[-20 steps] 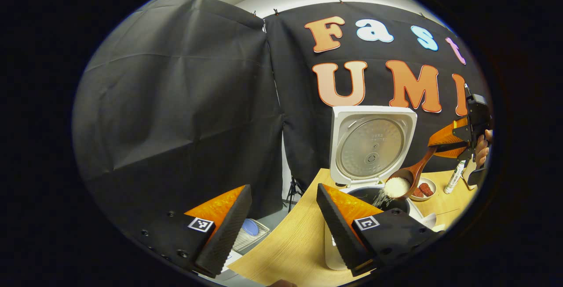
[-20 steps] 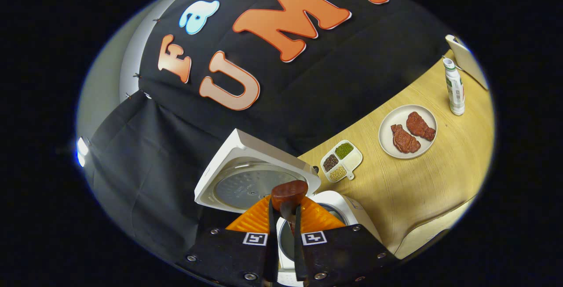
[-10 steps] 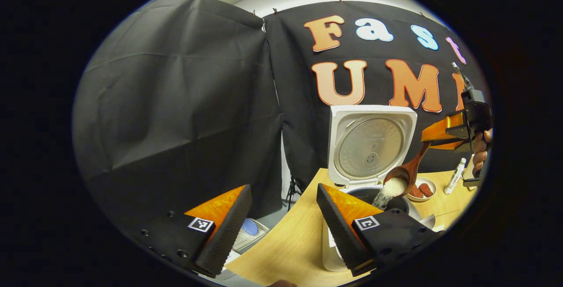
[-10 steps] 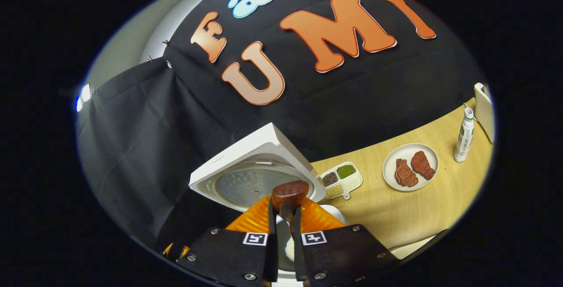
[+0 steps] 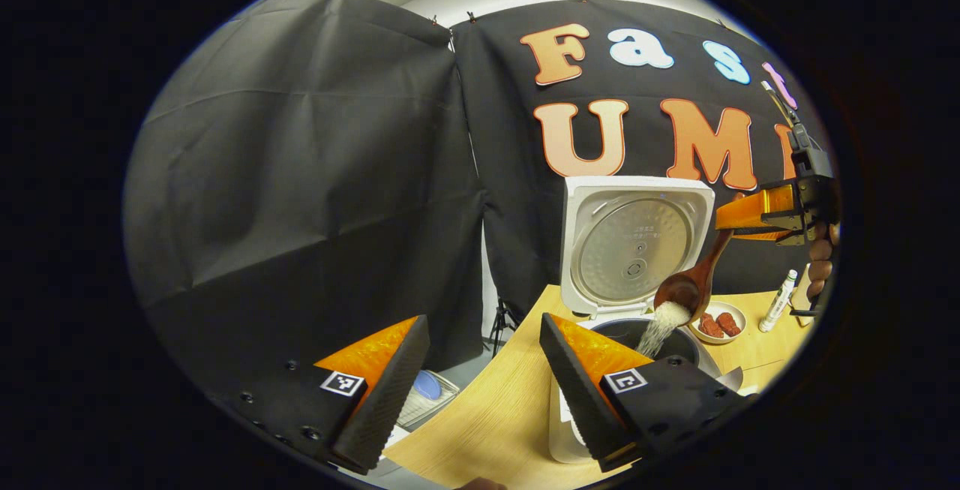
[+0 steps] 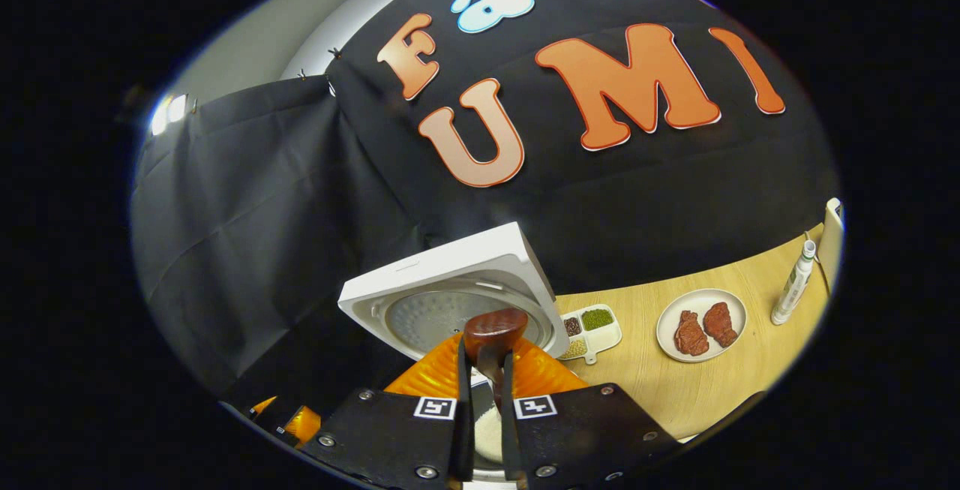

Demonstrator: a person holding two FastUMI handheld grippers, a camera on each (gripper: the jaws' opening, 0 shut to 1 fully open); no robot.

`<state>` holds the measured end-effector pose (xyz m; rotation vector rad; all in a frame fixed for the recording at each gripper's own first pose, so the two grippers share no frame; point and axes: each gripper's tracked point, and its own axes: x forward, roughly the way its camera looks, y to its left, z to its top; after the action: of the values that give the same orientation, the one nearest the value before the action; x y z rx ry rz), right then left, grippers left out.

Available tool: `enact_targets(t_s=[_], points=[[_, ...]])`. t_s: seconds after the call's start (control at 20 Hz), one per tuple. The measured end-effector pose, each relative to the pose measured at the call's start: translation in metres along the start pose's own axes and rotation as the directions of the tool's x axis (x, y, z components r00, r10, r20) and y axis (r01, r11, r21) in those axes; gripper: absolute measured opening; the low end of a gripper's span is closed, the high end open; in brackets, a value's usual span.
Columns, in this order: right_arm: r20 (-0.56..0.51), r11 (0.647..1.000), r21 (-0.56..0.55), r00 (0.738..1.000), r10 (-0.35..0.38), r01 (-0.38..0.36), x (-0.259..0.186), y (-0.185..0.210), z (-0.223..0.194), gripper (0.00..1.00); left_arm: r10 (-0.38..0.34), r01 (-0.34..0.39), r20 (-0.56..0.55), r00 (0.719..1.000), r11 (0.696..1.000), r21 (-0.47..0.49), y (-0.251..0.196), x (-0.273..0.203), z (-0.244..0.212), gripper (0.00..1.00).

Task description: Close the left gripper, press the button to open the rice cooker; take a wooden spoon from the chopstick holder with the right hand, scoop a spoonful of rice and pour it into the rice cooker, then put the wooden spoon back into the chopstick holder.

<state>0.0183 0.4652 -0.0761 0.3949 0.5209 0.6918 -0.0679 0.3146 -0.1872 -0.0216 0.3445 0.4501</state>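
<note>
Wooden spoon (image 5: 694,285) — one, handle clamped in right gripper (image 6: 486,359), tipped over rice cooker (image 5: 637,250), white rice (image 5: 658,327) streaming into pot; ribbed metal lid upright; left gripper (image 5: 480,370) spread wide, empty; one plate (image 6: 701,315), two red meat pieces.

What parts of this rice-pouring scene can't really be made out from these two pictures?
- Inside of the rice cooker: in the left gripper view, the left gripper covers the pot's front, so the rice level is hidden.
- Wooden spoon: in the right gripper view, the right gripper hides its bowl.
- Divided dish: contents too small to identify.
- Bottle: label too small.
</note>
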Motion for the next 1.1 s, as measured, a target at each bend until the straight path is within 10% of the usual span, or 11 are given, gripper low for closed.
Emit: enact_targets(t_s=[0.65, 1.1], points=[[0.112, 0.902, -0.431, 0.993, 0.039, 0.013, -0.014, 0.041, 0.0, 0.14, 0.019, -0.019, -0.02, 1.0, 1.0, -0.001, 0.001, -0.003, -0.006, 0.96], [0.114, 0.93, -0.366, 0.99, 0.078, -0.031, -0.041, 0.04, 0.012, 0.14, 0.03, -0.03, -0.026, 0.999, 1.0, 0.006, 0.0, -0.011, -0.008, 1.0]])
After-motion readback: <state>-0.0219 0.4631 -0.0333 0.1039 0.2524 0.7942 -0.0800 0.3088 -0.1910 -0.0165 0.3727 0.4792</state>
